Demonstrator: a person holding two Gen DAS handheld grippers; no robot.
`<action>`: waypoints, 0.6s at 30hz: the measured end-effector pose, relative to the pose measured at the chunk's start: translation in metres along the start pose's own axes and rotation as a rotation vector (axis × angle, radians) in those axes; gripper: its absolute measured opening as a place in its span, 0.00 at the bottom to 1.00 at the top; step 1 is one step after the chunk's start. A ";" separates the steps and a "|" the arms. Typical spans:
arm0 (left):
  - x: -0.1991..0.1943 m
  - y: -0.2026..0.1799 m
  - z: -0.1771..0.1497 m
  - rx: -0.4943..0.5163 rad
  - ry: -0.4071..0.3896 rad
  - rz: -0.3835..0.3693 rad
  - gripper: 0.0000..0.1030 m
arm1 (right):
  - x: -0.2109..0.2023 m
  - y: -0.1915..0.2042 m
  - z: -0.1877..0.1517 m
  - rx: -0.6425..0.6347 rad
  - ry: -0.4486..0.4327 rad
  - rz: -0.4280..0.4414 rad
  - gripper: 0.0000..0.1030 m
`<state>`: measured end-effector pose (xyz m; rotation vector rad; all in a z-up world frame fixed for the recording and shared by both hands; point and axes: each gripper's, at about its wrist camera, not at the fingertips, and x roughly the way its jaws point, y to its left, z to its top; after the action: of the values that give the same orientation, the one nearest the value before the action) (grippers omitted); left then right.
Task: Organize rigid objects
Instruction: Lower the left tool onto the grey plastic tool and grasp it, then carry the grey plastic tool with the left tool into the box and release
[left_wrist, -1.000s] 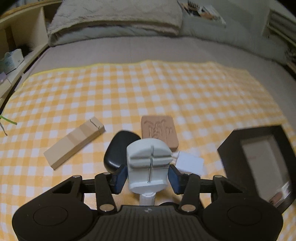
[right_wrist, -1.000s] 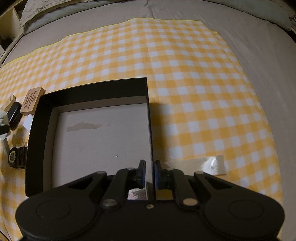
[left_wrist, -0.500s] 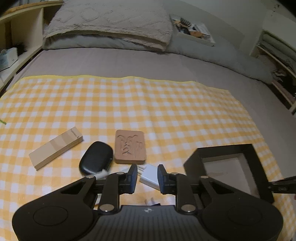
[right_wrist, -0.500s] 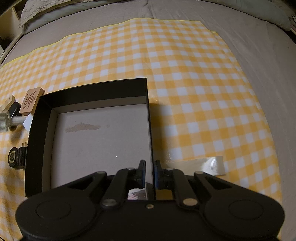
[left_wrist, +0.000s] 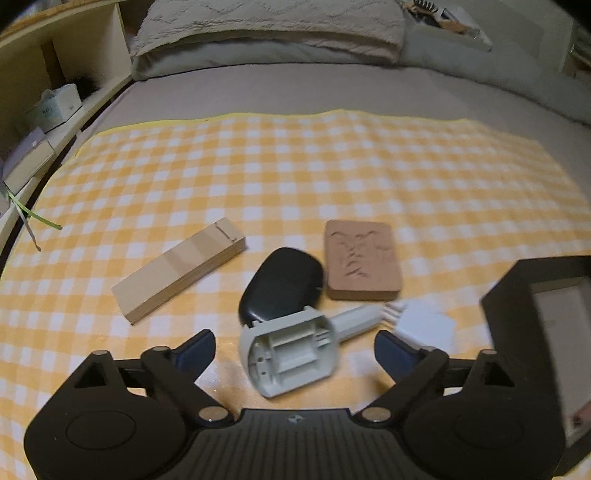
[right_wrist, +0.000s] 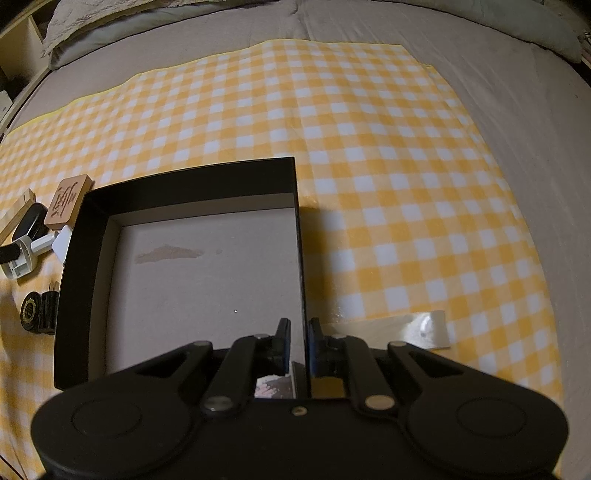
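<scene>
A grey plastic tool (left_wrist: 291, 350) lies on its side on the checked cloth, hollow base toward me, between the spread fingers of my open left gripper (left_wrist: 295, 349). It also shows in the right wrist view (right_wrist: 22, 254). Behind it lie a black oval case (left_wrist: 282, 290), a carved brown block (left_wrist: 362, 266), a long wooden block (left_wrist: 181, 269) and a white adapter (left_wrist: 424, 325). My right gripper (right_wrist: 298, 345) is shut on the right wall of the black box (right_wrist: 300, 236), whose floor is bare.
A black round object with a plug (right_wrist: 38, 312) lies left of the box. A strip of clear tape (right_wrist: 406, 330) sticks to the cloth on the right. Pillows (left_wrist: 266, 33) and a shelf (left_wrist: 44, 110) edge the bed.
My left gripper held the grey tool upright a second ago, then let it go; now its jaws are wide open and the tool lies on its side. The right gripper has not moved.
</scene>
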<state>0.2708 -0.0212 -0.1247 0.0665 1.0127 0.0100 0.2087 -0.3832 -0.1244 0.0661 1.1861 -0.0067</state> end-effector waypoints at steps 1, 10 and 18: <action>0.004 0.001 0.000 -0.009 0.009 0.000 0.92 | 0.000 0.000 0.000 0.000 0.000 0.000 0.10; 0.030 0.000 0.001 -0.076 0.064 0.011 0.80 | 0.000 0.000 0.000 0.000 0.000 0.000 0.10; 0.035 0.007 -0.001 -0.083 0.088 0.006 0.65 | -0.001 0.003 0.000 -0.004 0.001 -0.001 0.10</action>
<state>0.2884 -0.0125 -0.1546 -0.0065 1.0985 0.0610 0.2088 -0.3805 -0.1236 0.0623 1.1866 -0.0049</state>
